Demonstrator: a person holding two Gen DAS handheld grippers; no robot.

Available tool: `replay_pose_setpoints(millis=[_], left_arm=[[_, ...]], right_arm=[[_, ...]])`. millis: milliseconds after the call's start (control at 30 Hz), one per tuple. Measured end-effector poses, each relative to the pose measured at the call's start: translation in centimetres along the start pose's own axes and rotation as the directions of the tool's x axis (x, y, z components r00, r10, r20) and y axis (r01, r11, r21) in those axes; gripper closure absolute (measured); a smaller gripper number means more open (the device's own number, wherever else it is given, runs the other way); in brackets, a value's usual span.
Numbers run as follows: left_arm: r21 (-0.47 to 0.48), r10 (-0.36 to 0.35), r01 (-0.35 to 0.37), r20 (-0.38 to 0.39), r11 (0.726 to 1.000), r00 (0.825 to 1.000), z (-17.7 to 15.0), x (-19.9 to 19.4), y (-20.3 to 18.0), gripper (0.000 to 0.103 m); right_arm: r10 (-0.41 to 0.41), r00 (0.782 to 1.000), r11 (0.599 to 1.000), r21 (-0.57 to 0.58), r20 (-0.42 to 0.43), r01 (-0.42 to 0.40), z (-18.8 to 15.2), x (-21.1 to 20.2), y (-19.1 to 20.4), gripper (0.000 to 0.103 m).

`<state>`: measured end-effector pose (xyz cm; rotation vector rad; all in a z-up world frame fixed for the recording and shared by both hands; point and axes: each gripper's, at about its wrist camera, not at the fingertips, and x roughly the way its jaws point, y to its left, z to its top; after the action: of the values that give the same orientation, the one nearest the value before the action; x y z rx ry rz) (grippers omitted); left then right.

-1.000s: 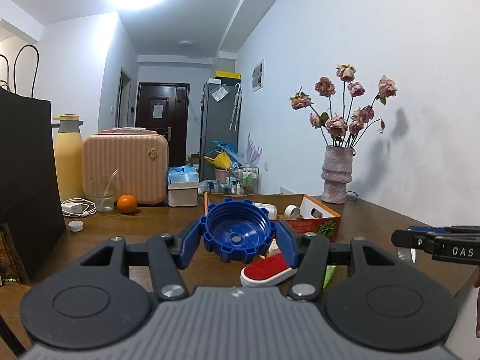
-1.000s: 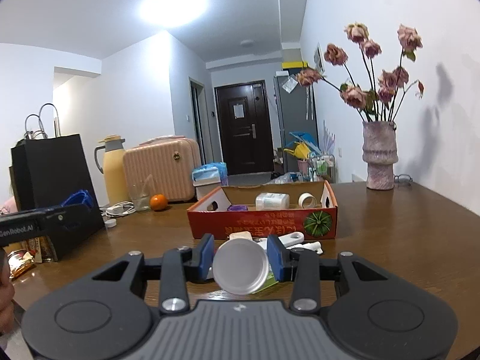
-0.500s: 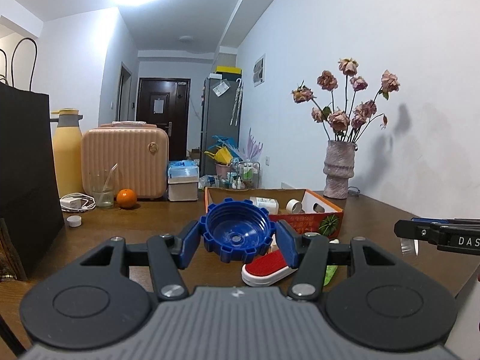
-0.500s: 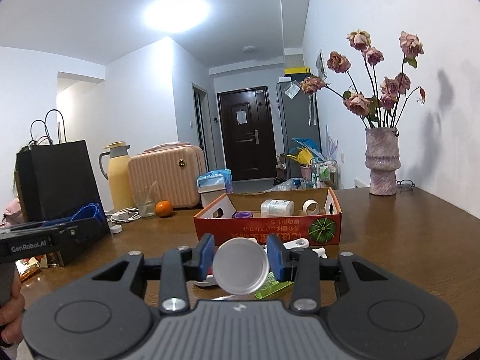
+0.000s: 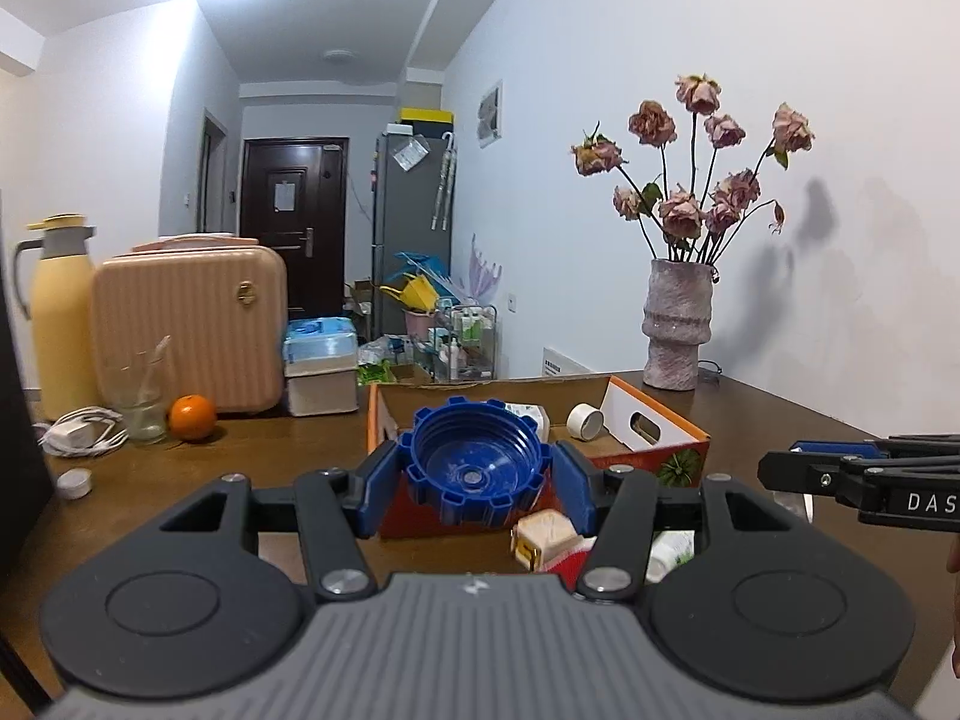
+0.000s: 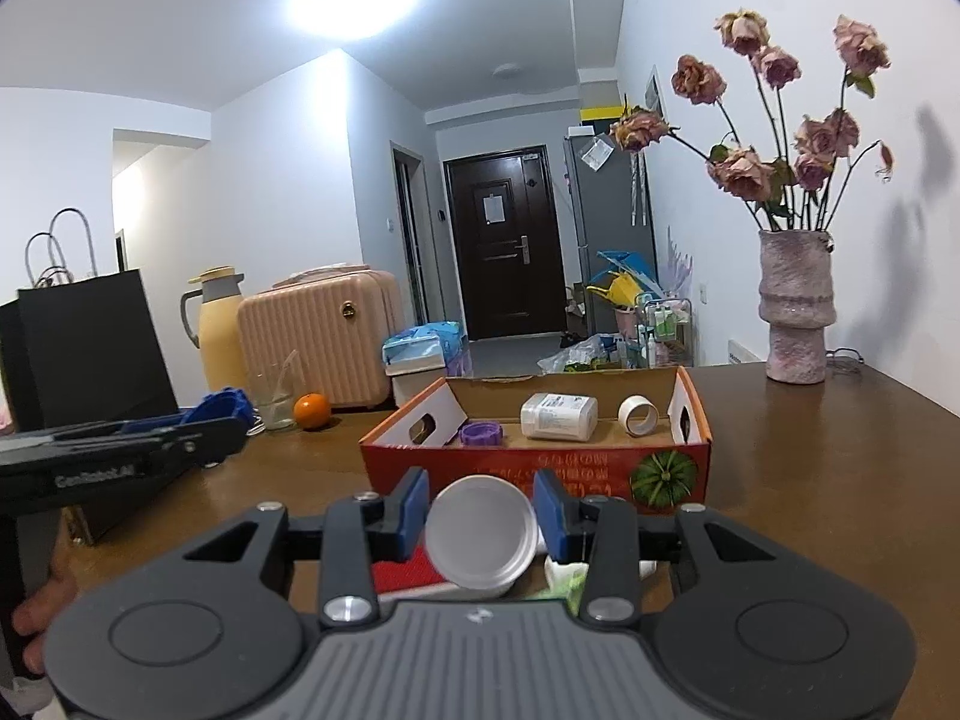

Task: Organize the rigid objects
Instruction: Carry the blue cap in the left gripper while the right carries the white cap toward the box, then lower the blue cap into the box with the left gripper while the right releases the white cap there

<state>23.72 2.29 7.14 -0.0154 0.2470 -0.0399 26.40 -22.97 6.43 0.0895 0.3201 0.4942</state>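
Observation:
My left gripper [image 5: 477, 483] is shut on a large blue ribbed cap [image 5: 477, 468], held just in front of the orange cardboard box [image 5: 660, 444]. My right gripper [image 6: 482, 519] is shut on a white round lid [image 6: 480, 534], close to the box's red front wall [image 6: 540, 474]. Inside the box lie a white pill bottle [image 6: 558, 417], a roll of white tape [image 6: 639, 414] and a purple cap [image 6: 480, 433]. On the table below the grippers sit a red-topped item [image 6: 408, 573], a small beige cube [image 5: 543, 537] and other small things, partly hidden.
A pink vase of dried roses [image 6: 795, 312] stands at the right by the wall. At the left are a black paper bag [image 6: 84, 342], yellow thermos [image 5: 57, 336], peach case [image 5: 192, 330], glass [image 5: 138, 405], orange [image 5: 192, 417], charger cable [image 5: 81, 432] and tissue box [image 5: 321, 372].
Both grippers have moved forward toward the orange box, which now looks larger and nearer. The blue cap and the white lid stay held as before.

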Motion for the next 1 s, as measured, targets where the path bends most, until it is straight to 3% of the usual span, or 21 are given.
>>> replay_pose_setpoints(millis=[633, 867, 1000], left_arm=[[0.019, -0.042, 0.042, -0.029, 0.999, 0.999, 4.2, 14.3, 0.6, 0.047], [-0.014, -0.064, 0.063, -0.145, 0.998, 0.987, 5.0, 21.4, 2.1, 0.047], [0.015, -0.080, 0.087, -0.281, 0.996, 0.956, 5.2, 25.9, 2.5, 0.047]], right_arm=[[-0.002, 1.000, 1.000, 0.019, 0.004, 0.002, 6.5, 15.1, -6.6, 0.065], [0.013, 0.998, 0.999, 0.046, -0.057, -0.010, 8.0, 21.4, -9.4, 0.065], [-0.001, 0.990, 1.000, 0.012, -0.143, 0.002, 8.8, 25.5, -10.8, 0.065]])
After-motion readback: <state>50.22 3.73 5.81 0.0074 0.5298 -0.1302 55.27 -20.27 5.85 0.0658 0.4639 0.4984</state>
